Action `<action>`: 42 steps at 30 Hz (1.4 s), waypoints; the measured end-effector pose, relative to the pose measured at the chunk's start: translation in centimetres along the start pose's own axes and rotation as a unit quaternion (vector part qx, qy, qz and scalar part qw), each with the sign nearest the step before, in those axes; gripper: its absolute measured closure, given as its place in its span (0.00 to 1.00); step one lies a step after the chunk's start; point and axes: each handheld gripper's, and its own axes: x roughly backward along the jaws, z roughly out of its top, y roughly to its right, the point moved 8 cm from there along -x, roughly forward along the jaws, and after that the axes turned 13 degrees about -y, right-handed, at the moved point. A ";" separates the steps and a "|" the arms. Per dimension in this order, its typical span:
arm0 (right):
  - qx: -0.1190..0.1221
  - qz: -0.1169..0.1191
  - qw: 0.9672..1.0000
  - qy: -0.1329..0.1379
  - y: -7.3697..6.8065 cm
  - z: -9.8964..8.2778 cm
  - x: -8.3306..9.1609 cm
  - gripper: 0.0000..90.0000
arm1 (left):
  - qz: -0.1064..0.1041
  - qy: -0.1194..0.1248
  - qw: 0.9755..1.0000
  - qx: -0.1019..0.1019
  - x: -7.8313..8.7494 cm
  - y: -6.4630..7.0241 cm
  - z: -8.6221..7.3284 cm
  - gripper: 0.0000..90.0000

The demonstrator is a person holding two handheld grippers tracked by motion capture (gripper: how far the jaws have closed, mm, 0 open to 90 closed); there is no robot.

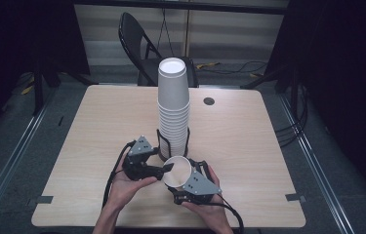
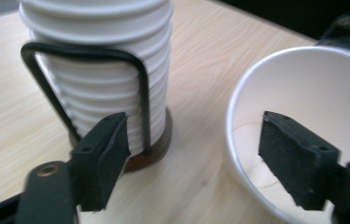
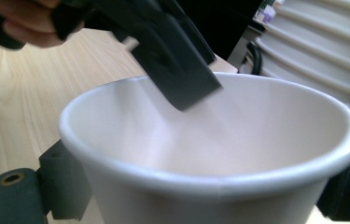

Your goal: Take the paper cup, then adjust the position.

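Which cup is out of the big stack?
The loose cup near the table's front edge. The right gripper clamps it from both sides, mouth up, with one open left-gripper jaw inside its rim. The others sit nested upside down in the stack.

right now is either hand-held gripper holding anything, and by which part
The right hand-held gripper holds a single paper cup by its side wall, below the rim. The left hand-held gripper is open, one jaw inside the cup's mouth, gripping nothing.
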 end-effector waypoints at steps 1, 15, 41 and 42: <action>-0.010 0.002 1.000 0.001 0.2 -0.1 0.0 0.13 | 0.000 0.005 1.000 -0.002 0.0 0.1 -0.1 0.27; -0.102 -0.001 0.995 -0.008 3.3 -1.9 0.6 0.13 | 0.016 0.069 0.997 0.038 1.1 -1.2 -1.6 0.23; -0.225 -0.067 0.972 0.022 13.1 -2.2 1.4 0.13 | 0.108 0.115 0.983 0.095 1.1 -3.8 -7.8 0.17; -0.228 -0.070 0.971 0.021 13.6 -2.2 1.4 0.13 | 0.110 0.116 0.983 0.093 1.1 -3.9 -7.9 0.17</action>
